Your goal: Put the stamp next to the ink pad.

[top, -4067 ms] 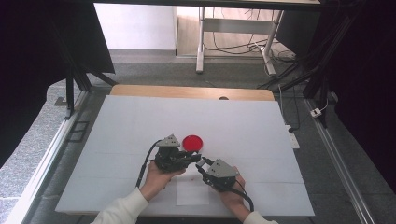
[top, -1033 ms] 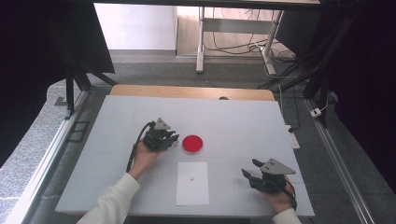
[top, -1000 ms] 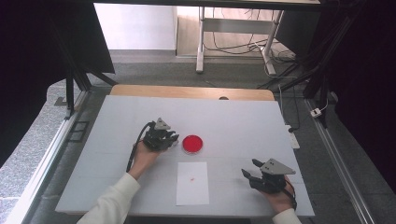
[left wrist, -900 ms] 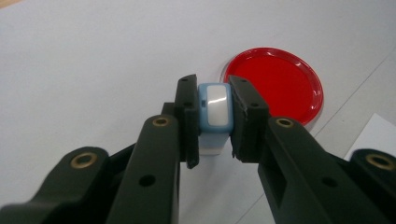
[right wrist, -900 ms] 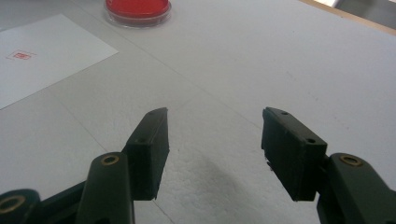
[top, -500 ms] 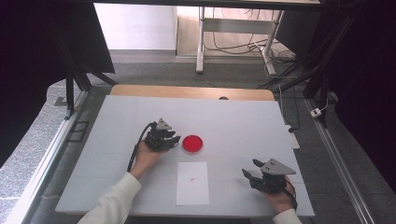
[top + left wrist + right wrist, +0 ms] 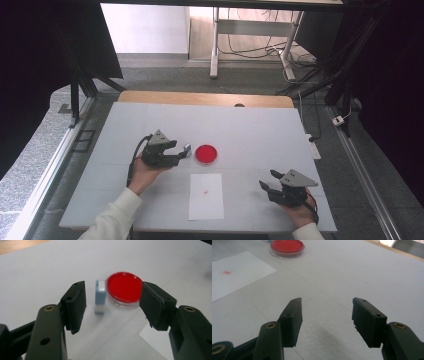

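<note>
Standing upright just beside the red dish (image 7: 124, 287), the small blue stamp (image 7: 100, 295) sat free between the left gripper (image 7: 112, 306) fingers, which had just been opening. The right gripper (image 7: 325, 322) fingers hung apart over bare table (image 7: 362, 275).

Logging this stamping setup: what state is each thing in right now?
Stamp: upright beside the ink pad, released.
Red ink pad: open, uncovered.
Paper sheet: flat, one red mark on it.
Left hand-held gripper: jaws just opened, touching nothing.
Right hand-held gripper: open, empty.
</note>
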`<move>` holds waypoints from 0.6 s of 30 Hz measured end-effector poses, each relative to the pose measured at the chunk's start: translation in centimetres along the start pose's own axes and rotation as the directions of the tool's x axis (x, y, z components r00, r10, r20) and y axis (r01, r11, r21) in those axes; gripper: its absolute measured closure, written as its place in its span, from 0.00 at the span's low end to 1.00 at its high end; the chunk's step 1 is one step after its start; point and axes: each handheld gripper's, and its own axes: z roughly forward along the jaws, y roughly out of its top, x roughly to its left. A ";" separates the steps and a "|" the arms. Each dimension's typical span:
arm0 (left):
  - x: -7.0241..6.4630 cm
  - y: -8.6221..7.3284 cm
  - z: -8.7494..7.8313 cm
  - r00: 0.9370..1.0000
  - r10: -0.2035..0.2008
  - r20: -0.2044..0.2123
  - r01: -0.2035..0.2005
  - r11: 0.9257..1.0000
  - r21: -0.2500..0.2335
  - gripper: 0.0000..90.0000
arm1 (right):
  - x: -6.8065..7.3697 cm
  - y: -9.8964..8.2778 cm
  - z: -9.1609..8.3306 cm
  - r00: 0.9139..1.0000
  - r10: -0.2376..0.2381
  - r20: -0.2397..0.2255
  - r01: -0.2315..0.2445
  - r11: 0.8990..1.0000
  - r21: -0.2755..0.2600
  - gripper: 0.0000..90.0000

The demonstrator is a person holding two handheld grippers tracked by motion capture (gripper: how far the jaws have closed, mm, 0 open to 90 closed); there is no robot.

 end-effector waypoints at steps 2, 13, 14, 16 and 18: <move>0.0 -0.6 -0.9 1.000 -0.013 0.012 0.013 1.000 0.004 0.42 | 0.0 0.0 -0.1 1.000 -0.007 -0.005 0.007 1.000 -0.013 0.46; -1.1 -5.4 -5.9 1.000 -0.009 0.025 0.009 1.000 -0.010 0.39 | -0.6 -0.1 -1.1 1.000 -0.009 -0.021 0.008 0.999 -0.041 0.45; -1.1 -5.8 -6.3 1.000 -0.004 0.022 0.005 1.000 -0.011 0.39 | -0.8 -0.2 -1.2 1.000 -0.010 -0.014 0.009 0.999 -0.040 0.45; -1.1 -6.5 -7.0 1.000 -0.006 0.026 0.007 1.000 -0.014 0.39 | -1.0 -0.3 -1.4 1.000 -0.003 -0.018 0.002 0.999 -0.045 0.45; -1.0 -7.1 -7.5 1.000 -0.008 0.016 0.008 1.000 -0.010 0.39 | -1.1 -0.4 -1.4 1.000 0.000 -0.023 -0.002 0.999 -0.047 0.45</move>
